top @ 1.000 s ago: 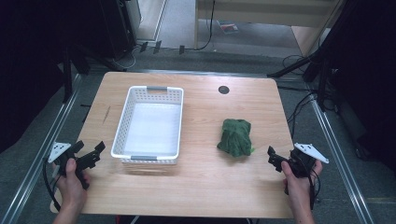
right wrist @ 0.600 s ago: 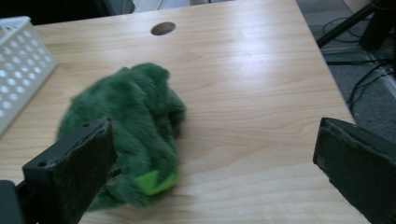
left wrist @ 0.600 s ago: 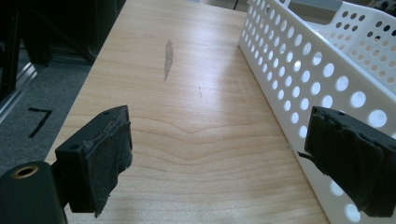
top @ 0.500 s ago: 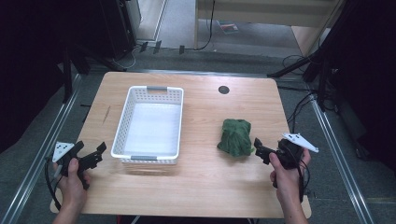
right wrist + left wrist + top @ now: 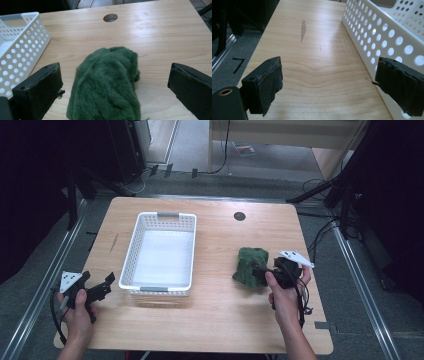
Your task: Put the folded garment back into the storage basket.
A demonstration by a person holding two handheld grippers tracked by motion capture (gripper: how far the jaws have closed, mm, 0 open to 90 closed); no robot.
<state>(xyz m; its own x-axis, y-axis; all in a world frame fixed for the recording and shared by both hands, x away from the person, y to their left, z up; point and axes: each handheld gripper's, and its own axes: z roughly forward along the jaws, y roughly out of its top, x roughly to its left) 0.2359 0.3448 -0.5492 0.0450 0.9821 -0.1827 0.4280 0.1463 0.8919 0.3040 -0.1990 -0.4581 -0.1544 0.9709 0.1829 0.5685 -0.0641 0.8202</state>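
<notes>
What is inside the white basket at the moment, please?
Nothing that shows: the basket has a bare white floor in the high view. The green cloth lies outside it on the table. The strip just inside its near wall is hidden.

green plush (image 5: 105, 85): near end cut by bottom edge, right gripper view | basket (image 5: 387, 37): runs off right edge, left gripper view | right gripper (image 5: 261, 270): jaw tips blend into plush, high view, contact unclear

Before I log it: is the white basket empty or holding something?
Empty: the white basket shows a bare floor; the green plush lies outside on the table.
</notes>
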